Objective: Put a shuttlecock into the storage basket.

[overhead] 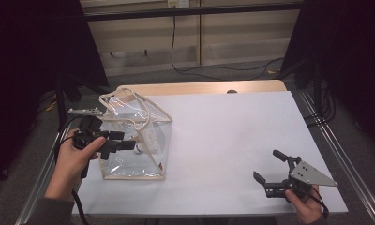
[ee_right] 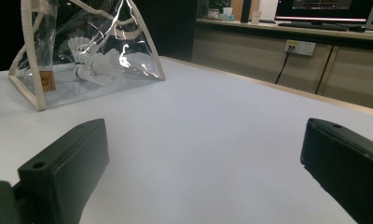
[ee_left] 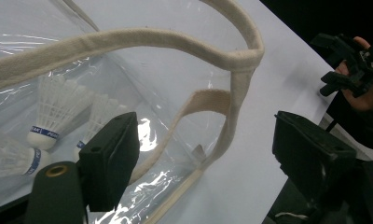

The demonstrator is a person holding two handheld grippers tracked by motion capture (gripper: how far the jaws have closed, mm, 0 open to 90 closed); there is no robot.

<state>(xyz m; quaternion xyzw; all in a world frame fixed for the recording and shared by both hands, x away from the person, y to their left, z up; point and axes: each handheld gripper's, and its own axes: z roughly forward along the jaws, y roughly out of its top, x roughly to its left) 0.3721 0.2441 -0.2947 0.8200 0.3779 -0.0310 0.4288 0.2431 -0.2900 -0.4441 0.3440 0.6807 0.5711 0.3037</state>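
A clear plastic tote bag with cream fabric trim and handles stands on the left of the white table. Inside it lie white shuttlecocks with blue bands, seen through the plastic. My left gripper is at the bag's left side, jaws apart. In the left gripper view a cream strap and the bag's wall run between the jaws of my left gripper, and the pads do not press on them. My right gripper rests low at the table's front right, open with nothing in it. The right gripper view looks past my right gripper to the bag.
A strip of bare wood shows at the table's far edge. Metal rails run along both sides. Black curtains hang left and right, and a cable lies on the floor behind.
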